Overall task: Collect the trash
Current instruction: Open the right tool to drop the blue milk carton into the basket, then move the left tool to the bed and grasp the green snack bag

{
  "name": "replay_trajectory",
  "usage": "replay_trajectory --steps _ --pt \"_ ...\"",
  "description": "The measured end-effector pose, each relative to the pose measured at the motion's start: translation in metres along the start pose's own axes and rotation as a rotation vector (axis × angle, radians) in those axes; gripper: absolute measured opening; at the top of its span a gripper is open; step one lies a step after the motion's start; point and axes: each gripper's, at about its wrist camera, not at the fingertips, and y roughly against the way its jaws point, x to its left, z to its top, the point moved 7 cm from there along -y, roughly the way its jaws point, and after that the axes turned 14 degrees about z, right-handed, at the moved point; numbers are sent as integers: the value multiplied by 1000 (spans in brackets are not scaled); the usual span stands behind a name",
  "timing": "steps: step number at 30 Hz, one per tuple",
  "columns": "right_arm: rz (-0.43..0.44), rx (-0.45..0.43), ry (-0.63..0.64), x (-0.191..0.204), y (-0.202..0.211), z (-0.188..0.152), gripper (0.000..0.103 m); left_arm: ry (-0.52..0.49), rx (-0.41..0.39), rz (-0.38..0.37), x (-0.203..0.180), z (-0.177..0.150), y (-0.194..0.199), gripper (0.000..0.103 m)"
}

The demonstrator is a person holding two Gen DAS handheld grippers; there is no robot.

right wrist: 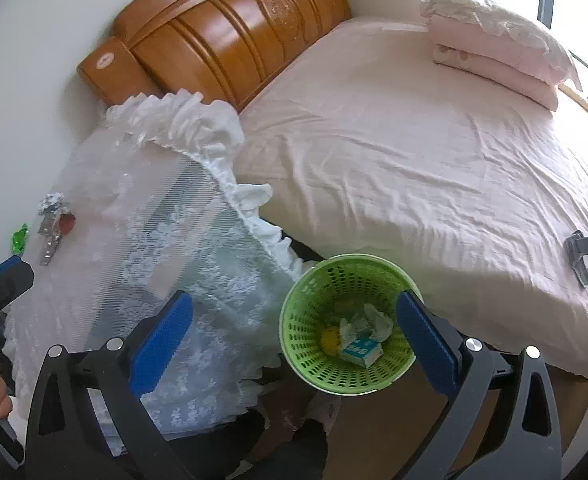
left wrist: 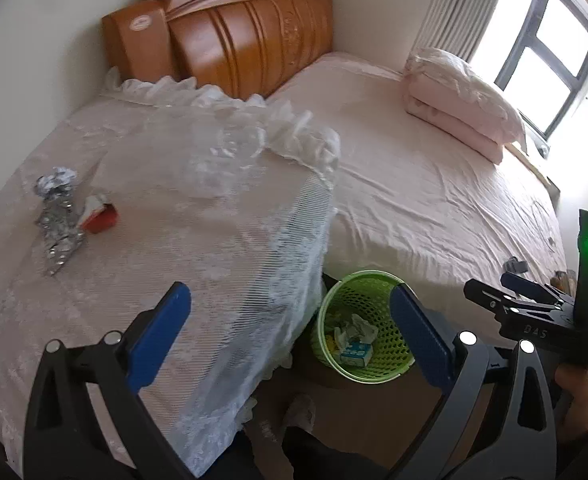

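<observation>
"DAS" on right claw (left wrist: 490, 300) body, box (right wrist: 360, 350) print illegible

The green basket (right wrist: 348, 324) stands on the floor in the narrow gap between the lace-covered table (right wrist: 154, 240) and the bed (right wrist: 414, 160), its mouth open from above. The hanging lace edge crowds its left side, the mattress its right. The table top is mostly bare apart from litter (left wrist: 60, 216) at its far left.
</observation>
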Motion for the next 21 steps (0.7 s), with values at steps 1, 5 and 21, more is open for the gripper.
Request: replay_trajectory --steps 1,5,21 --pt "5 2 3 3 -1 0 101 6 0 3 4 0 0 95" --pt "26 14 21 21 -6 3 101 36 0 30 27 -2 0 95" --pt "243 132 233 187 -78 17 101 373 44 336 252 -29 -19 95"
